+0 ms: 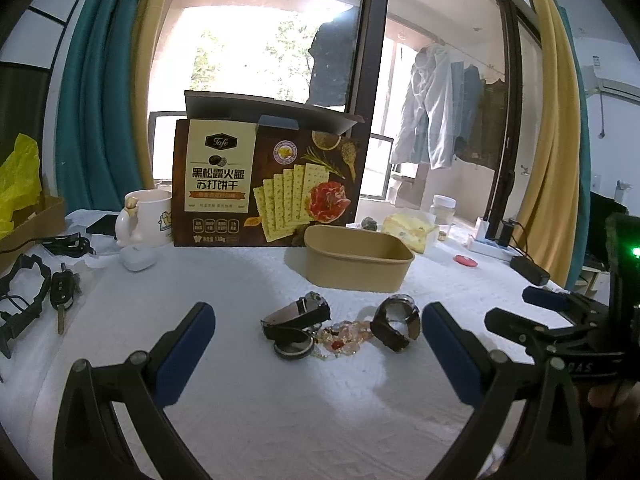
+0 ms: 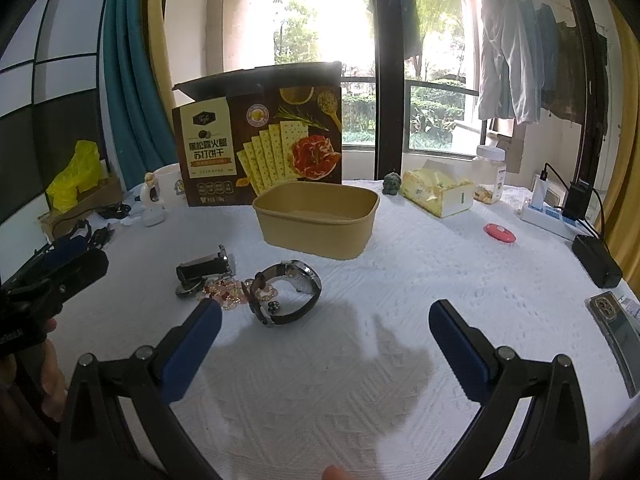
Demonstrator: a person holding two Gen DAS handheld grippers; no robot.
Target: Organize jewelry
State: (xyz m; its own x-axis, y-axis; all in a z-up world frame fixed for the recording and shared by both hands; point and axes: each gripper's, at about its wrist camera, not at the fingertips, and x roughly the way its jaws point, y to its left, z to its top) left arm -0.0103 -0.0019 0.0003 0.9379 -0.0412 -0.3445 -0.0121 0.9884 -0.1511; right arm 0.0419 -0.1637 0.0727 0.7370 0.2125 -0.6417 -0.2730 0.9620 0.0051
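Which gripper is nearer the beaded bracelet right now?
Left. The left gripper frames the beaded bracelet between its open fingers. The right gripper sits off to the bracelet's right, with it beside the left finger.

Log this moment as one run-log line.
left gripper: open, empty | right gripper: open, empty | watches, bracelet: on cloth | tan bin: empty

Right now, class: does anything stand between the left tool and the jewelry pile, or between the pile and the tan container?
Nothing visible does. The left tool is open before the jewelry pile, with bare cloth between, and only cloth separates the pile from the tan container.
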